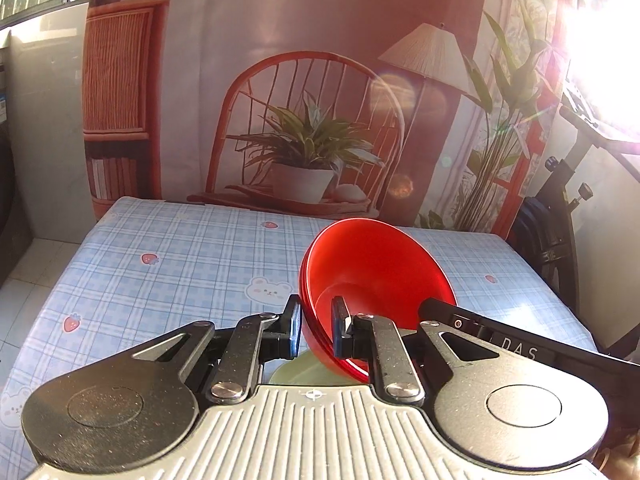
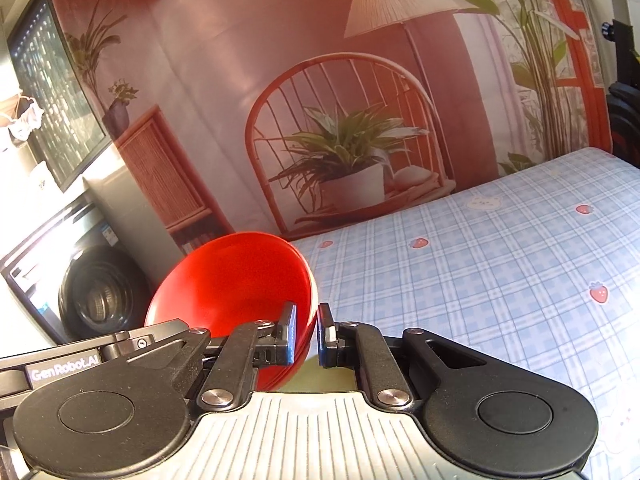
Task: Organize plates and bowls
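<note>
A red bowl (image 1: 372,268) is held tilted above the table between both grippers. My left gripper (image 1: 318,330) is shut on the bowl's left rim, one finger outside and one inside. My right gripper (image 2: 308,334) is shut on the opposite rim of the same red bowl (image 2: 236,280); its black body (image 1: 500,338) shows at the right of the left wrist view. A pale green dish (image 1: 304,372) lies on the table under the bowl, mostly hidden by the grippers; a sliver of it also shows in the right wrist view (image 2: 310,372).
The table wears a blue checked cloth (image 1: 168,272) with strawberries and bears. A printed backdrop (image 1: 304,92) hangs behind its far edge. A black stand (image 1: 568,204) is at the right, a washing machine (image 2: 96,296) at the left.
</note>
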A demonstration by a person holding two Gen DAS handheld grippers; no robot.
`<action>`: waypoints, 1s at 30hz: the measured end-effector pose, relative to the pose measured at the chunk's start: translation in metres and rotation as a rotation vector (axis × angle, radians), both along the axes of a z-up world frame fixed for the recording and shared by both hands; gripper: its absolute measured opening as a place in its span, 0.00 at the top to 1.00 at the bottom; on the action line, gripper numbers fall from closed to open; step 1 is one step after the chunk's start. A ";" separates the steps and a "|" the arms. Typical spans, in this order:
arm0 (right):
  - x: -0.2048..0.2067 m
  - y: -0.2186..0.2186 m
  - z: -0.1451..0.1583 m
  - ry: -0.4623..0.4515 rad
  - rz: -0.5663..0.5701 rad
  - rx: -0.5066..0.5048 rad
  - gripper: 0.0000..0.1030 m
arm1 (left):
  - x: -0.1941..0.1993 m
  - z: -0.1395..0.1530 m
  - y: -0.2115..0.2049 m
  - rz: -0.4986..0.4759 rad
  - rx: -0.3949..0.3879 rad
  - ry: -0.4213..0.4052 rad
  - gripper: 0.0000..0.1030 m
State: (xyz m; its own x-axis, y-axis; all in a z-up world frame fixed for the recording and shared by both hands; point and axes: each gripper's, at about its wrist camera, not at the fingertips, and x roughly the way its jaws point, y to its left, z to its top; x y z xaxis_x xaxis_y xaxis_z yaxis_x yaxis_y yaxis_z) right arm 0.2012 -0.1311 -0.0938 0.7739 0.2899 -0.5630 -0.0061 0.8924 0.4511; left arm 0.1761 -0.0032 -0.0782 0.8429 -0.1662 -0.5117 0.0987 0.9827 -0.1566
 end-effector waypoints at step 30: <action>-0.022 -0.005 -0.061 0.156 0.034 -0.067 0.90 | 0.006 -0.081 0.005 -0.051 -0.069 0.184 0.84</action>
State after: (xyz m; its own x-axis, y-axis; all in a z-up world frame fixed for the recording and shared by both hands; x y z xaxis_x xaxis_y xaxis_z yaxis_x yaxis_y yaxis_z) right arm 0.1797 -0.1357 -0.1551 0.6658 0.2725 -0.6946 0.0287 0.9209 0.3887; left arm 0.1819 0.0017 -0.1588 0.7261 -0.2463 -0.6420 0.1119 0.9635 -0.2432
